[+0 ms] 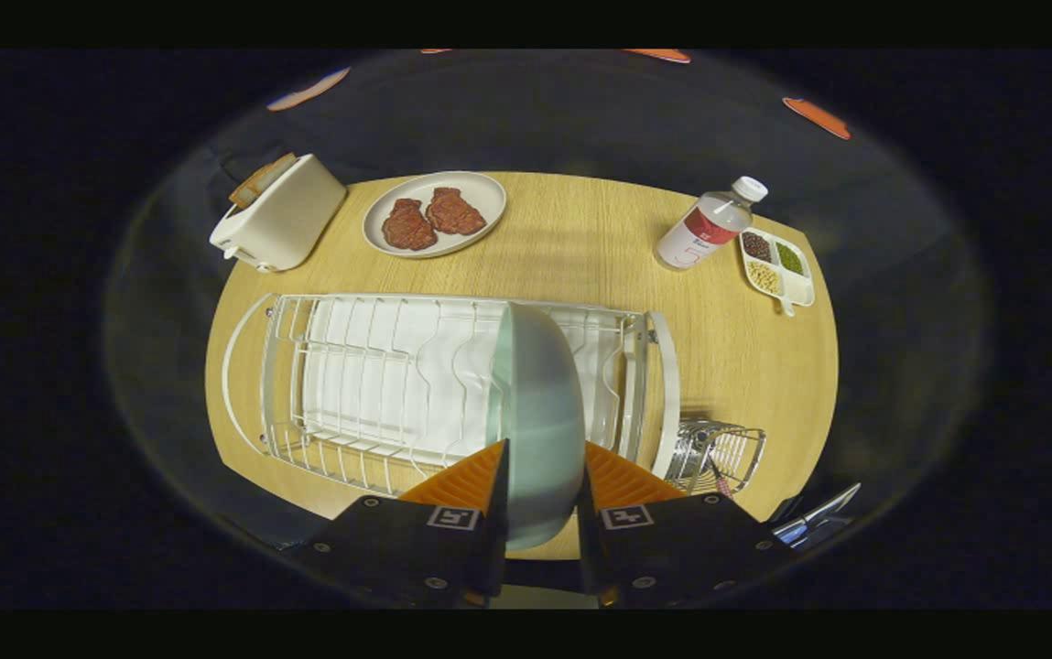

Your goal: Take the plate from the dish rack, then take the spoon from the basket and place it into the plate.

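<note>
Plate: pale green, on edge, centre frame, over the white wire dish rack. Gripper fingers clamped on its lower rim. Basket: lower right, beside the rack.

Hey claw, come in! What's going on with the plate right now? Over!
Claw shut on the plate, one finger each side of its rim. Plate standing on edge in the dish rack. Spoon basket just right, clear of the grip.
</note>
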The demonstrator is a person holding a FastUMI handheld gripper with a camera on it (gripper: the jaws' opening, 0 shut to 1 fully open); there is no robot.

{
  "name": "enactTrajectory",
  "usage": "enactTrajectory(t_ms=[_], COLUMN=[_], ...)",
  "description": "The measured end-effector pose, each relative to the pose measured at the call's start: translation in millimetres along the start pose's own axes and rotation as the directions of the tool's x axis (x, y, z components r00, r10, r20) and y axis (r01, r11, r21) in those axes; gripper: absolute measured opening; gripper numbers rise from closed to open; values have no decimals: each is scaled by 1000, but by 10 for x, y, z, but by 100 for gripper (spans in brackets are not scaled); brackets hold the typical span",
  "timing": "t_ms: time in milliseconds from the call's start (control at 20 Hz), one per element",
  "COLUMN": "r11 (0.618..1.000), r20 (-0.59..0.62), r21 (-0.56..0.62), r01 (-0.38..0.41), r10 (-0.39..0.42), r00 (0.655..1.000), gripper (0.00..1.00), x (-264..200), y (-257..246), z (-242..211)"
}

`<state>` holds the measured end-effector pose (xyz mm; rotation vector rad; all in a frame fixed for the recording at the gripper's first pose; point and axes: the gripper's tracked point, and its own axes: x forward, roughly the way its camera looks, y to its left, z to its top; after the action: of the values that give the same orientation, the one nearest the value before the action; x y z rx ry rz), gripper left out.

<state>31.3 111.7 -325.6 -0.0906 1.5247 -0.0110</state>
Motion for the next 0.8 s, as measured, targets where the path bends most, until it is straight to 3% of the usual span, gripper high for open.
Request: enactTrajectory(t_ms=[350,500,800], r11=[991,973,973], r20=[36,81,140], r21=[17,31,78], r01=[136,229,215], r10=[-137,-231,-224], r00=[990,970,964], gripper=[27,24,22], x=[-117,-157,-430], y=[-182,-401,-458], z=[75,150,33])
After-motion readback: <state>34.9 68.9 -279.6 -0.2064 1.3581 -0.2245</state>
